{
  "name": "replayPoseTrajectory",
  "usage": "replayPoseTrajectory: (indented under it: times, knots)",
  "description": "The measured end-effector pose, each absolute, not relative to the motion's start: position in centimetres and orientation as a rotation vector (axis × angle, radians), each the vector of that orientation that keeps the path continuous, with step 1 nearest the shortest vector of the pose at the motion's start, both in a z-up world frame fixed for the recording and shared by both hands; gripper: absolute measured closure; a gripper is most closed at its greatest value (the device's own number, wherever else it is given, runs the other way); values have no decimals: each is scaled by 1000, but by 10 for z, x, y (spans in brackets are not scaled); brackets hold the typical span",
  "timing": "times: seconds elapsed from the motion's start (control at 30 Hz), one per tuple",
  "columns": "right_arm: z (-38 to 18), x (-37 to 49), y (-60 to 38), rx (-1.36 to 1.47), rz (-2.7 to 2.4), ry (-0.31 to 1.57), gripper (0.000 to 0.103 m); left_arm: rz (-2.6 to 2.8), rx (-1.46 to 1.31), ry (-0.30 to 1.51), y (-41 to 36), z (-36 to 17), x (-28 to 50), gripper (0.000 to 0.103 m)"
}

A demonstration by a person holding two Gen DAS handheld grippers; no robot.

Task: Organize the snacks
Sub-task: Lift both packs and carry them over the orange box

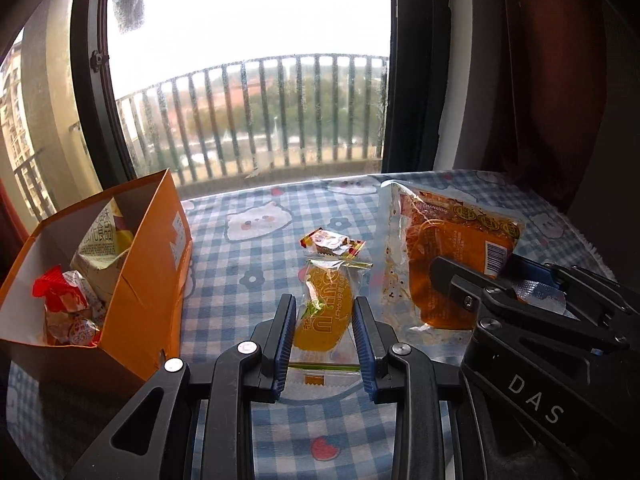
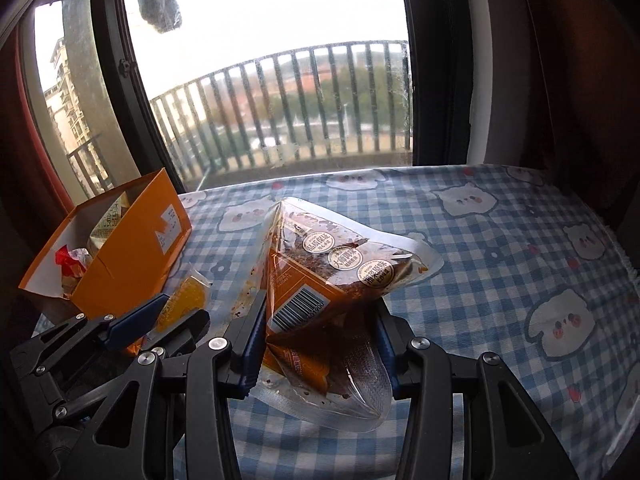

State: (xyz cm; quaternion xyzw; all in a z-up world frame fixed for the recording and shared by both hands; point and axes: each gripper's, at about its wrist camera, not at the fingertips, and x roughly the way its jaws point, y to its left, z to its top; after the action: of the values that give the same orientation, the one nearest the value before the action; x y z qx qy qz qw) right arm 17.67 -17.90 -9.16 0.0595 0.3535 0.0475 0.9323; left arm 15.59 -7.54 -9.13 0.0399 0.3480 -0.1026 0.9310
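My left gripper (image 1: 323, 309) is shut on a clear packet with a yellow lemon cake (image 1: 326, 292) and holds it above the blue checked cloth (image 1: 248, 256). In the right wrist view that gripper (image 2: 180, 310) and the yellow cake (image 2: 185, 300) show at lower left. My right gripper (image 2: 320, 308) is shut on a triangular clear packet of brown and orange pastry (image 2: 332, 248), its pads pressing both sides. From the left wrist view, the right gripper (image 1: 486, 276) and its packet (image 1: 440, 240) are on the right. A small red and yellow candy packet (image 1: 332, 242) lies on the cloth.
An open orange cardboard box (image 1: 152, 264) stands at the left, with a pale bag (image 1: 102, 248) and red-wrapped snacks (image 1: 68, 304) inside; it also shows as the box (image 2: 132, 264) from the right wrist. A window with a railing lies behind the table. A dark curtain (image 1: 540, 80) hangs at the right.
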Motion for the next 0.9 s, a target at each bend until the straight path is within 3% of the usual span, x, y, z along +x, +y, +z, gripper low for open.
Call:
replayPoseTrajectory:
  times: [0.37,0.9]
  knots:
    - [-44,154,-168,127,126,623,54,-200,83,620,-62,-48,136,75]
    - [-19,168,-98,123,205,573,54,-91,47,565,8,-27,133,75]
